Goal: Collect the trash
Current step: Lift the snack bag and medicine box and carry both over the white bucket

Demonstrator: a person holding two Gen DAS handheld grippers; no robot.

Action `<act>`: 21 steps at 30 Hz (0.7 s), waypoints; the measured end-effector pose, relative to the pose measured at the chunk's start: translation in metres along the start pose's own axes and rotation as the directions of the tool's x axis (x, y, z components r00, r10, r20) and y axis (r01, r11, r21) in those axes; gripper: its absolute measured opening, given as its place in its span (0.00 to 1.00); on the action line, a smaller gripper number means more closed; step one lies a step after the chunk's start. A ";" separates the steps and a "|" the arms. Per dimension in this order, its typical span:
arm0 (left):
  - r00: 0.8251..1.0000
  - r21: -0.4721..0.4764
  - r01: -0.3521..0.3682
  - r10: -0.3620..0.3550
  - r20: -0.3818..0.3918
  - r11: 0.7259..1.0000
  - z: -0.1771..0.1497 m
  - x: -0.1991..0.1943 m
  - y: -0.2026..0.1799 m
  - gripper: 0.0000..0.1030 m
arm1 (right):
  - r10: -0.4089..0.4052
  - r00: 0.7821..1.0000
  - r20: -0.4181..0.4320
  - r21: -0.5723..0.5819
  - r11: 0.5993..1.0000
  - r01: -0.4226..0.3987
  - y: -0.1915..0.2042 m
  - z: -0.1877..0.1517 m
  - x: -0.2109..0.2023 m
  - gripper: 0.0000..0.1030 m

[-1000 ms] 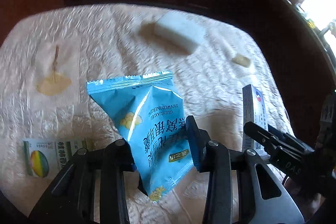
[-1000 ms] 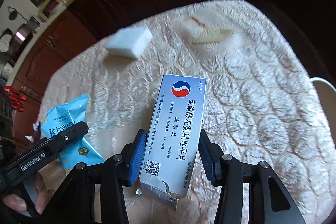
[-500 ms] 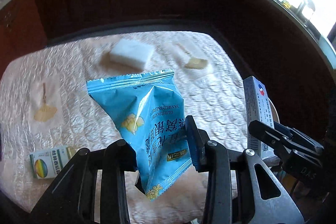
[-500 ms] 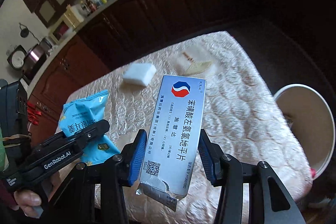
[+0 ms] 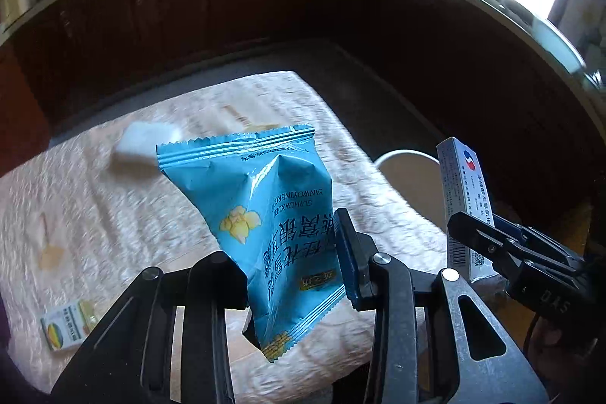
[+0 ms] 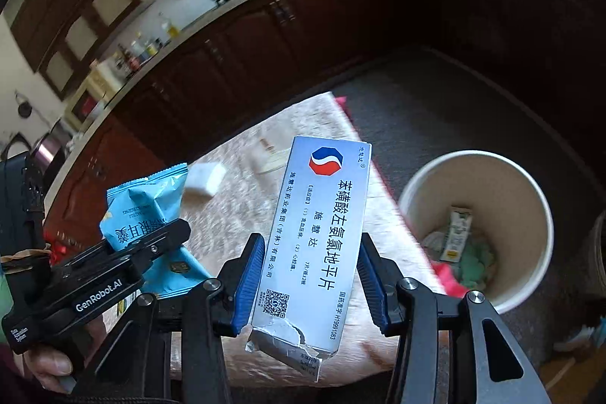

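Your left gripper (image 5: 291,275) clamps the blue snack packet (image 5: 265,214); your right gripper (image 6: 308,283) clamps the white medicine box (image 6: 322,233). Release either short of the white bin (image 6: 530,192) at the right, and it could land on the floor.

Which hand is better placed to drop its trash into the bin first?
Probably the right. The right gripper, jaws shut on the medicine box, sits beside the open bin off the table's edge. The left gripper, holding the blue packet, is over the table, farther from it.

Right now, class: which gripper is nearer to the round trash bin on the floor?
Right. The right gripper, shut on the medicine box, is beside the trash bin; the left gripper, holding the blue packet, is farther away over the table.
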State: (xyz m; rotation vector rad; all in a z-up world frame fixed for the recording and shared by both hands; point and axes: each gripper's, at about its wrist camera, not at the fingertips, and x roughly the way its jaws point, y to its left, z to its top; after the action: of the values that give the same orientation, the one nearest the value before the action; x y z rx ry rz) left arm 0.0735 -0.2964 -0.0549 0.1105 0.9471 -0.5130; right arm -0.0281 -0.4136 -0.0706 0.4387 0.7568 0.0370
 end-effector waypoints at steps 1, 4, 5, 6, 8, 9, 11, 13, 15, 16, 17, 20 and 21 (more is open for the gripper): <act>1.000 0.012 0.007 -0.007 0.000 1.000 0.001 0.002 -0.006 0.32 | -0.006 1.000 0.005 0.010 1.000 0.006 -0.006 0.000 -0.003 0.46; 0.999 0.044 0.031 -0.031 -0.010 0.999 0.006 0.009 -0.026 0.32 | -0.029 0.999 0.017 0.049 0.998 0.028 -0.026 0.001 -0.012 0.46; 0.999 0.055 0.042 -0.041 -0.018 0.998 0.008 0.013 -0.033 0.32 | -0.035 0.999 0.018 0.062 0.998 0.034 -0.032 0.001 -0.014 0.46; 0.999 0.063 0.048 -0.047 -0.022 0.997 0.009 0.015 -0.037 0.32 | -0.042 0.999 0.020 0.075 0.996 0.040 -0.039 0.002 -0.016 0.46; 0.998 0.082 0.060 -0.057 -0.031 0.995 0.012 0.022 -0.050 0.32 | -0.055 0.998 0.023 0.099 0.994 0.052 -0.051 0.001 -0.020 0.46; 0.997 0.090 0.065 -0.062 -0.034 0.994 0.013 0.024 -0.055 0.32 | -0.062 0.998 0.022 0.110 0.992 0.059 -0.057 0.000 -0.021 0.46; 0.996 0.102 0.077 -0.073 -0.042 0.992 0.016 0.030 -0.066 0.32 | -0.077 0.997 0.018 0.133 0.988 0.074 -0.070 -0.001 -0.022 0.46; 0.995 0.109 0.094 -0.088 -0.053 0.990 0.019 0.036 -0.074 0.32 | -0.087 0.996 0.012 0.152 0.985 0.084 -0.080 -0.002 -0.022 0.46; 0.992 0.113 0.113 -0.106 -0.064 0.987 0.024 0.042 -0.083 0.32 | -0.097 0.995 0.006 0.171 0.981 0.094 -0.090 -0.003 -0.021 0.46; 0.991 0.114 0.120 -0.113 -0.068 0.986 0.025 0.045 -0.088 0.32 | -0.103 0.995 0.000 0.183 0.978 0.101 -0.097 -0.004 -0.020 0.46; 0.990 0.115 0.126 -0.118 -0.071 0.985 0.027 0.048 -0.092 0.32 | -0.110 0.994 -0.004 0.196 0.975 0.108 -0.103 -0.004 -0.020 0.46; 0.986 0.111 0.149 -0.140 -0.087 0.983 0.033 0.058 -0.105 0.32 | -0.120 0.993 -0.011 0.222 0.968 0.119 -0.115 -0.006 -0.018 0.46; 0.984 0.104 0.158 -0.149 -0.096 0.982 0.034 0.063 -0.108 0.32 | -0.125 0.992 -0.018 0.235 0.964 0.126 -0.121 -0.007 -0.016 0.46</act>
State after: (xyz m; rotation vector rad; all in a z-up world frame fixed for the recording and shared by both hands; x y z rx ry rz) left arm 0.0784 -0.4246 -0.0709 0.1624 1.0180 -0.7089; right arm -0.0590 -0.5239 -0.1126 0.6159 0.7943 -0.1731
